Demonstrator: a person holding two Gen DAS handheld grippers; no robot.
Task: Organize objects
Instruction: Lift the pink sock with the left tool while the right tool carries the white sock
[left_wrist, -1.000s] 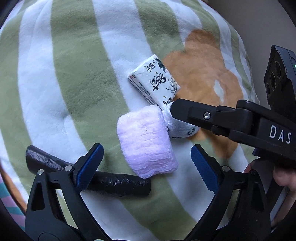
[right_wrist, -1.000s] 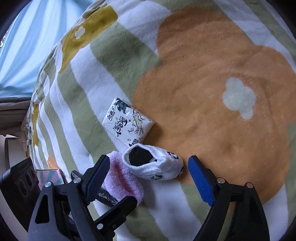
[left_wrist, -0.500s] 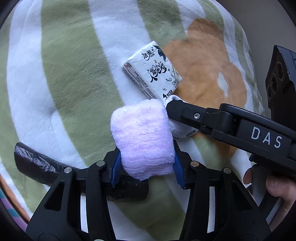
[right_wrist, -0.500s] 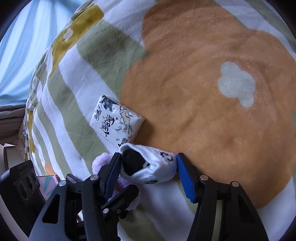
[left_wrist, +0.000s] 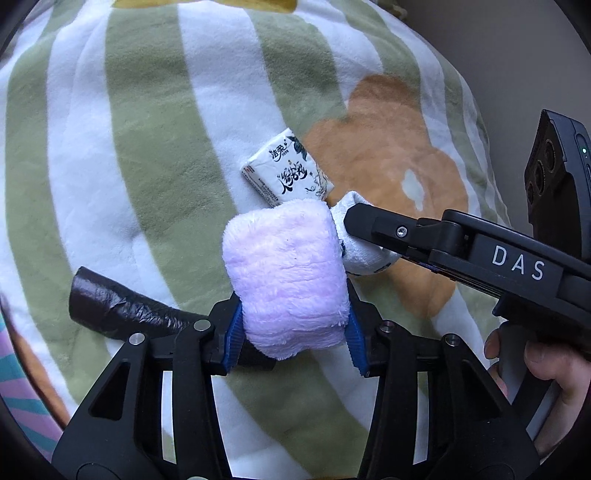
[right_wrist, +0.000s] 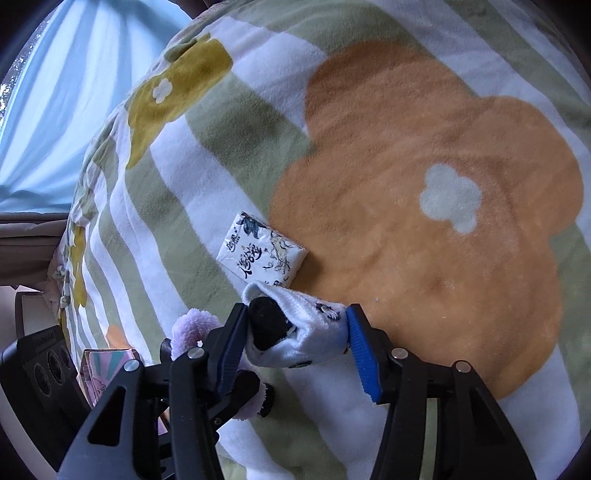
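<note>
On the striped blanket (left_wrist: 147, 155), near centre: left claw (left_wrist: 293, 328) closed on the near end of a pink fluffy towel roll (left_wrist: 288, 273), blue pads pressing both sides, pile squashed in between. Right claw (right_wrist: 295, 334) closed across a white sock (right_wrist: 306, 332), its dark opening toward the left finger; seen from the left camera, that claw reaches in from the right and its tip sits against the towel's far right corner. Towel's long axis runs near to far, straight out from the left claw; sock lies crosswise between the right claw's fingers. The two bundles touch or nearly touch, so the key relation is the sock just right of the towel, with each claw holding its own item. A tissue pack (left_wrist: 288, 173) lies just beyond both, corner close to the sock cuff. A black bag roll (left_wrist: 122, 306) lies left of the left claw, its right end running under the left finger. Open room: wide bare blanket to the far left and over the orange flower (right_wrist: 443, 206) to the right. Likely call: lift apart, each claw drawing to its own side, to avoid dragging the tissue pack. Blanket edge falls away at far left in the right camera.
</note>
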